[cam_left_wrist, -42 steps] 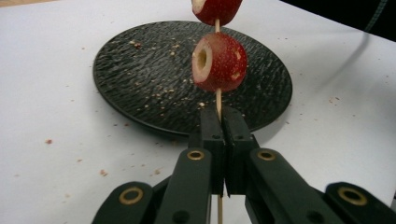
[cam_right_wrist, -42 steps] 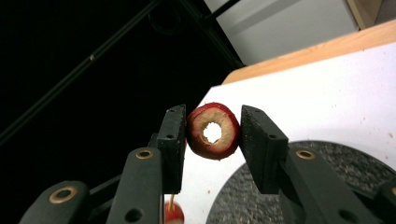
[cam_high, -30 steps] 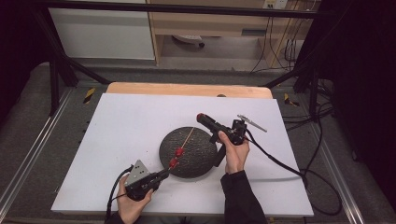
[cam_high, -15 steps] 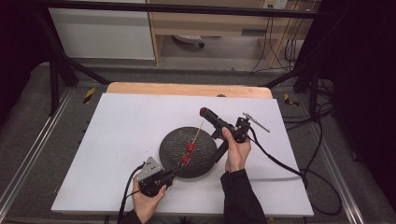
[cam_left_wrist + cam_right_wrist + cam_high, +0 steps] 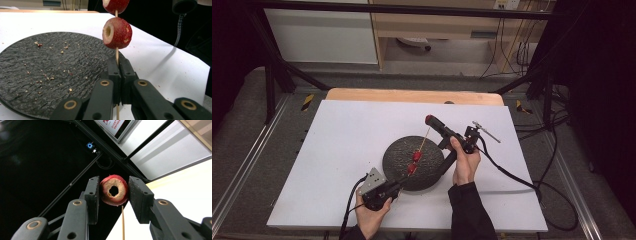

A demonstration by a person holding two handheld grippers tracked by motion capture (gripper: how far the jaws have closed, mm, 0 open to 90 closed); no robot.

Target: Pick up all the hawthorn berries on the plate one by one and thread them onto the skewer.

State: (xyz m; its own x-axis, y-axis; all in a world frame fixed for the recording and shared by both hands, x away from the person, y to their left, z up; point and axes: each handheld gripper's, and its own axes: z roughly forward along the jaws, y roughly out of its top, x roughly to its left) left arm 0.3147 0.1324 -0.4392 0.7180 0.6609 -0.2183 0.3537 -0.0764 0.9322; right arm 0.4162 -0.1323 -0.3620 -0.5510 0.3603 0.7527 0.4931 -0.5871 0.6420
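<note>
Skewer (image 5: 116,53): thin wooden stick, two cored red fruits (image 5: 414,162) threaded on it, held slanting above the dark plate (image 5: 398,150). Our left gripper (image 5: 120,65) has its jaws clamped together on the lower end, steadying the stick. Our right gripper (image 5: 114,190) grips a third cored fruit (image 5: 113,190) by its sides, bore facing the skewer tip, we judge for threading. Plate beneath catches crumbs.
</note>
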